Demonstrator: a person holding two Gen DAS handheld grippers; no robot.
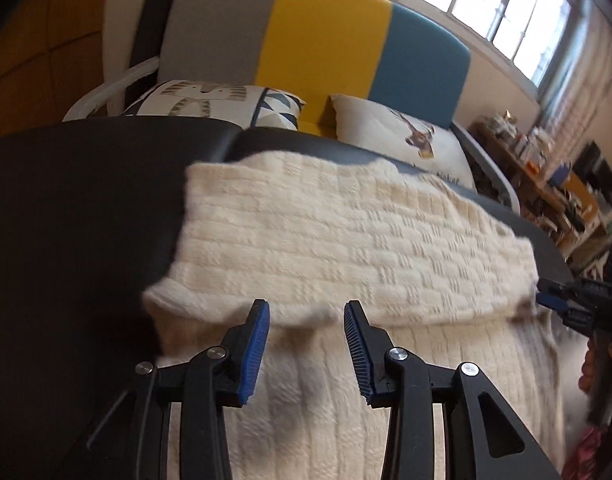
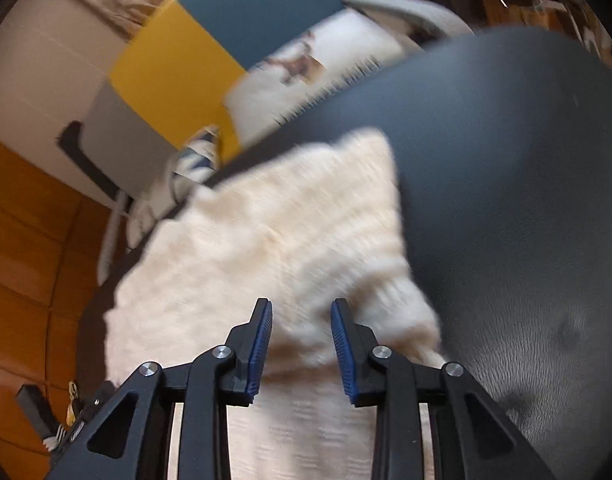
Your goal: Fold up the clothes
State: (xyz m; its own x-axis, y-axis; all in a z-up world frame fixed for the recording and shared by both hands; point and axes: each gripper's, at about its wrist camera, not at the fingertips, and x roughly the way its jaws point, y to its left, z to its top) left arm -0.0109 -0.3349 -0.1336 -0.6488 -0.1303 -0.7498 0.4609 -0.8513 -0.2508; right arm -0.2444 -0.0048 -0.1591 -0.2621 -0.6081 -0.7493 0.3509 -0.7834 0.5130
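A cream knitted sweater (image 1: 346, 232) lies on a black leather surface (image 1: 73, 208), with its far part folded over the near part. My left gripper (image 1: 306, 312) is open, its blue pads just above the fold's near edge, holding nothing. My right gripper (image 2: 301, 308) is open over the sweater (image 2: 265, 248) near its right edge, holding nothing. The right gripper also shows in the left wrist view (image 1: 554, 300) at the sweater's right edge.
Behind the black surface (image 2: 506, 200) stands a grey, yellow and blue panel (image 1: 318, 36) with patterned cushions (image 1: 406, 132) before it. A cluttered shelf (image 1: 546, 172) and a window (image 1: 506, 4) are at the right. Orange-brown panels (image 2: 21, 240) are at the left.
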